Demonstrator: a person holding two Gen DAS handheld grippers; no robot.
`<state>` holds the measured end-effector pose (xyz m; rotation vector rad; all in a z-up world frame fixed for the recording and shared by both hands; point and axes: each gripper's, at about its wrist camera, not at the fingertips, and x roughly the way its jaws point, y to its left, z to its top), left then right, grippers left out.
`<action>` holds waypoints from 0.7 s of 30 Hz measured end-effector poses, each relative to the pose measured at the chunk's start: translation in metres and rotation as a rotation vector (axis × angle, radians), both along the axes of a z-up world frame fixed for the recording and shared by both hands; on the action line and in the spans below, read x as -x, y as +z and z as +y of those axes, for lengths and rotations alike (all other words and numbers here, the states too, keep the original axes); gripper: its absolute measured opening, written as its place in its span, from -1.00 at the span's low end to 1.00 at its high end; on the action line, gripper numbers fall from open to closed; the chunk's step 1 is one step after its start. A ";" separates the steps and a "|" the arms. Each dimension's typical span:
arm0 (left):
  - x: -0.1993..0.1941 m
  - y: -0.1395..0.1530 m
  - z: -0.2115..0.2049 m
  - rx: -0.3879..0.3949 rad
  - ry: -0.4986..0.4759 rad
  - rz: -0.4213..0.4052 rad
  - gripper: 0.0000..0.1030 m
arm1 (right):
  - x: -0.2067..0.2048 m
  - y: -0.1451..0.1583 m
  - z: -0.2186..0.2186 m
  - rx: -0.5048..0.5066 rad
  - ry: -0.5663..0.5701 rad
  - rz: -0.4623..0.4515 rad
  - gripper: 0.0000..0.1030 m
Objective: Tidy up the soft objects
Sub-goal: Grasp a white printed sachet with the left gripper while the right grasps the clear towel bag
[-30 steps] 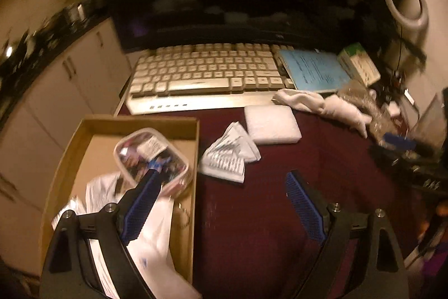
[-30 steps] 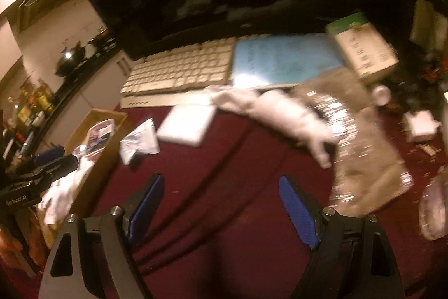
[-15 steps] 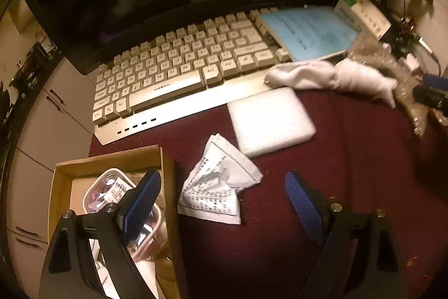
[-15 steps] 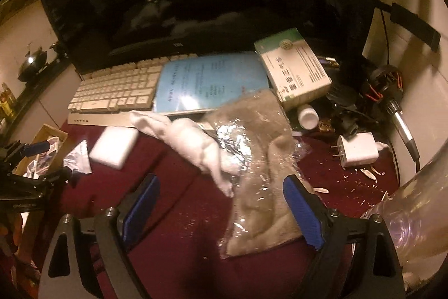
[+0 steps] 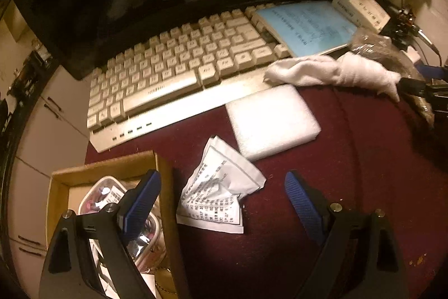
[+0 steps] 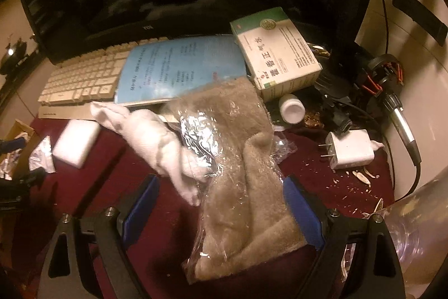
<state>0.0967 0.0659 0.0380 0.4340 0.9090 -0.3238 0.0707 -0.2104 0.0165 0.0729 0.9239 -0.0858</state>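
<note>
Both tools agape | right tool (image 6: 221,201) straddles bagged towel (image 6: 243,187)

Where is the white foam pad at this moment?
In the left wrist view the white foam pad lies flat on the dark red cloth, just in front of the keyboard, between the crumpled paper packet and the white sock.

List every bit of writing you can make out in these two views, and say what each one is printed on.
"藿香正气水": large characters on the white and green medicine box.
Small print on that box: too small to read.
Blue booklet on the keyboard: printed lines, too blurred to read.
White printed packet beside the cardboard box: rows of characters, illegible.
Keyboard keycaps: blurred.
Monitor bezel logo: unreadable.
</note>
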 end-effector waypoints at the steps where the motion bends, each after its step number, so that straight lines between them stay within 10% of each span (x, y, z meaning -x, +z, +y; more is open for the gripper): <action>1: 0.001 0.001 -0.001 0.001 -0.011 -0.004 0.74 | -0.001 -0.002 -0.001 0.011 -0.004 0.003 0.79; 8: -0.006 -0.011 -0.004 -0.024 -0.034 0.053 0.74 | -0.002 -0.014 -0.008 0.008 -0.029 0.037 0.72; 11: -0.007 -0.015 -0.006 -0.027 -0.047 0.087 0.73 | -0.001 -0.016 -0.011 0.017 -0.041 0.046 0.33; 15: -0.004 -0.021 -0.009 -0.051 -0.061 0.108 0.21 | 0.007 -0.014 -0.014 -0.007 -0.049 0.034 -0.34; 21: 0.006 -0.020 -0.007 0.003 -0.074 0.141 0.12 | 0.024 0.006 -0.008 -0.056 -0.035 -0.040 -0.55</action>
